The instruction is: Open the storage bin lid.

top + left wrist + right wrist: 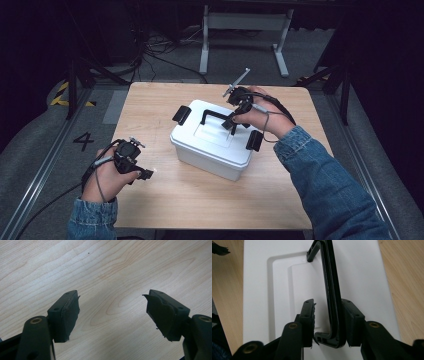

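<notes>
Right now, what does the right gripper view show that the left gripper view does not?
Right gripper view: the white box lid and its raised black handle, which stands between the right gripper jaws, one jaw at each side; a gap remains on one side.

Left gripper view: the left gripper, jaws wide apart, with bare wood between them.

Both: the wooden table and a pair of black jaws.

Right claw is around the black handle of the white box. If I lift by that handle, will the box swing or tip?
Probably some swing: the handle looks hinged at its ends and stands raised off the lid. It sits mid-lid, so the white box should hang fairly level. The right claw holds near one end, which may tilt it.
</notes>
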Demonstrator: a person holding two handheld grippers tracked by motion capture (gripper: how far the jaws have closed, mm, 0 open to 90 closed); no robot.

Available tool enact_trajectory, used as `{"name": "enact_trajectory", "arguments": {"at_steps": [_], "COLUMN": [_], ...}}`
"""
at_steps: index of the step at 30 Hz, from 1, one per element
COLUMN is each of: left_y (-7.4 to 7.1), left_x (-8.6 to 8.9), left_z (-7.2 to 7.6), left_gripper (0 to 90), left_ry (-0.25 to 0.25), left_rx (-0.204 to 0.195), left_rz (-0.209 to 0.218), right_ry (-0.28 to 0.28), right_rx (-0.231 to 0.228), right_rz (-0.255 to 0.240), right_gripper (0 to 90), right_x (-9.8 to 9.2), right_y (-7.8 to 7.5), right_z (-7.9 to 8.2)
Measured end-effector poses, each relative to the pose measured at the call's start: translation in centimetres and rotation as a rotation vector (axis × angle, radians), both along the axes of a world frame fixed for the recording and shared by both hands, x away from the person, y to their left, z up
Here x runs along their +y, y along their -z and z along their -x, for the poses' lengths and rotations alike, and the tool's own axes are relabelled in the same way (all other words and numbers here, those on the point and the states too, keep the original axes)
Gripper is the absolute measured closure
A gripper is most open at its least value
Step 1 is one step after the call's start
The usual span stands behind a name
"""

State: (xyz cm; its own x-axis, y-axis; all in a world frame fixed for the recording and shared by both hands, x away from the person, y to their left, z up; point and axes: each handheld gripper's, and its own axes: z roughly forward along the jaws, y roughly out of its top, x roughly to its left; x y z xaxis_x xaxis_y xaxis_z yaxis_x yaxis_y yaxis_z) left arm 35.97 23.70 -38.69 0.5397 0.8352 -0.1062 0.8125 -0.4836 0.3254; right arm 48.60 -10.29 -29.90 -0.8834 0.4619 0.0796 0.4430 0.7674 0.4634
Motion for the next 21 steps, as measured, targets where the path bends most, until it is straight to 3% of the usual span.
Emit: {"name": "enact_trajectory", "arguments": {"at_steps": [6,12,18,21], "left_y": [-0.08,-0.03,-0.01,0.11], "left_x": [0.04,-0.04,-0.05,-0.10], "left_z": [0.02,0.04,0.00,-0.02], "left_gripper": [27.2,27.1,26.9,26.8], "left_ry": [0.006,0.007,0.014,0.013], "left_rx": [0.004,0.002,0.005,0.014], "left_rz": [0.005,0.002,-0.006,-0.001], "right_ry": [-0.028,-0.051,-0.067,-0.068], "right_rx": [0.018,0.037,0.022,0.018], "right_rz": [0.028,0.028,0.041,0.018], "right_gripper": [81.8,84.3,84.9,85.0], "right_x": [0.34,0.52,0.77,0.66], "right_y": [-0.15,-0.30,-0.55,-0.85], "right_z": [-0.04,0.20,0.48,0.49]}}
